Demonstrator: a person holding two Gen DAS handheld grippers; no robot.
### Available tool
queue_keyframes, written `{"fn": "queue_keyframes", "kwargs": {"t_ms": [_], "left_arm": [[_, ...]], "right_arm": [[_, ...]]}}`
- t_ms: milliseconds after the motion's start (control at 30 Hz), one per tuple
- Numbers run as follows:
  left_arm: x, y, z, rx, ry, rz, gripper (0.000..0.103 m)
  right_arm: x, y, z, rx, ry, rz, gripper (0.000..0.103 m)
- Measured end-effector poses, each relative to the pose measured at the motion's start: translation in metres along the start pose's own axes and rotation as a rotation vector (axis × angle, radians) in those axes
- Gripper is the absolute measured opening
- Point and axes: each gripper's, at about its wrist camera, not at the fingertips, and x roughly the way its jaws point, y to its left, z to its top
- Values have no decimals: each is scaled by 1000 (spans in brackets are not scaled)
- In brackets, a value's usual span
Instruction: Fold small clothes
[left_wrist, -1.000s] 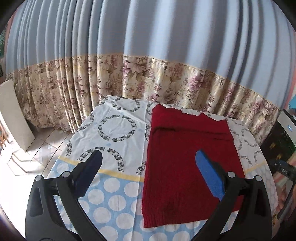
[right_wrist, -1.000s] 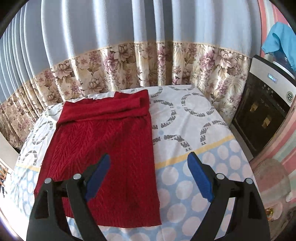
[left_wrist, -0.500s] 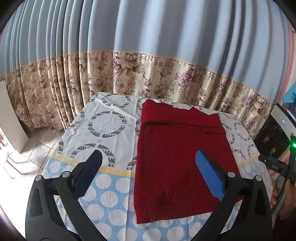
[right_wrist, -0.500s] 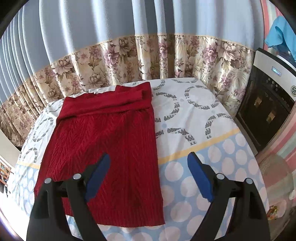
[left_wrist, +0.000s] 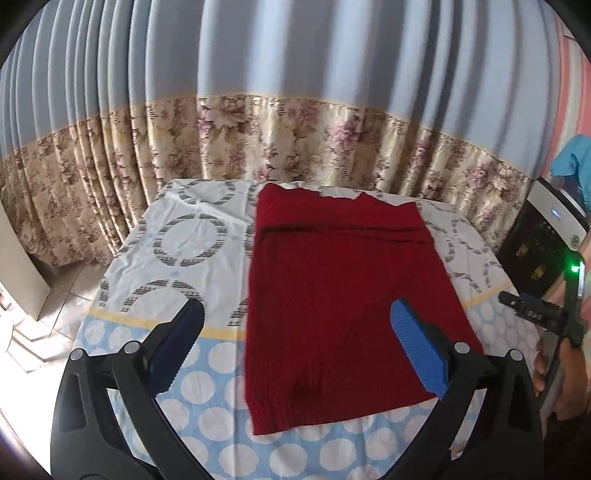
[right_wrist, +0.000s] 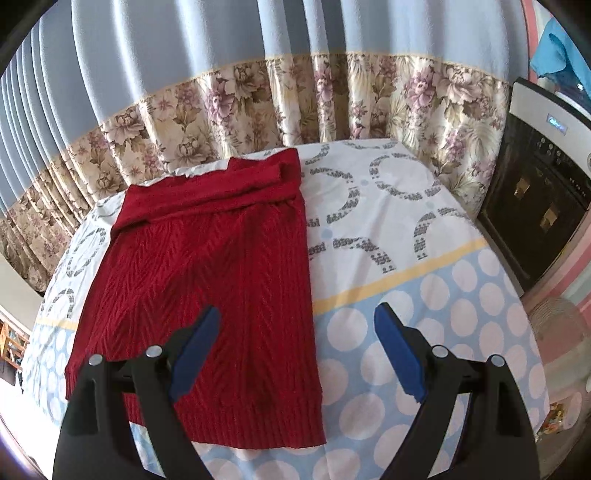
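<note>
So the surface (right_wrist: 424, 280), w/ its dotted cloth, fills the space under both pairs of jaws. The red sweater (left_wrist: 343, 295) lies flat on it, sleeves already tucked across the far end, prob. so it folds neat. Its near hem sits just below and between the jaws. Left gripper (left_wrist: 295, 347) & right gripper (right_wrist: 295, 350) both hang wide open, holding nothing, likely lining up on the hem corners.

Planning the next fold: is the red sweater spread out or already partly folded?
Partly folded. The red sweater lies flat as a rectangle, a sleeve laid across its far end; its near hem is unfolded.
</note>
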Motion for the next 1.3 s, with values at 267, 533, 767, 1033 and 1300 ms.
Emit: {"fn": "queue_keyframes", "kwargs": {"t_ms": [267,533,767,1033,1300], "left_arm": [[18,9,-14,-37,28,25,100],[81,70,-90,-136,112,201,99],[108,89,-131,-182,186,261,99],[107,94,-140,-178,193,255,95],[104,68,-144,-179,209,136,88]], "right_arm": [[23,-1,-26,-66,58,138,86],[47,-9,-77,-99,105,143,85],[54,-15,-98,-98,139,118,44],[46,-11,-102,-128,98,147,13],[47,-17,-95,-104,96,163,14]]}}
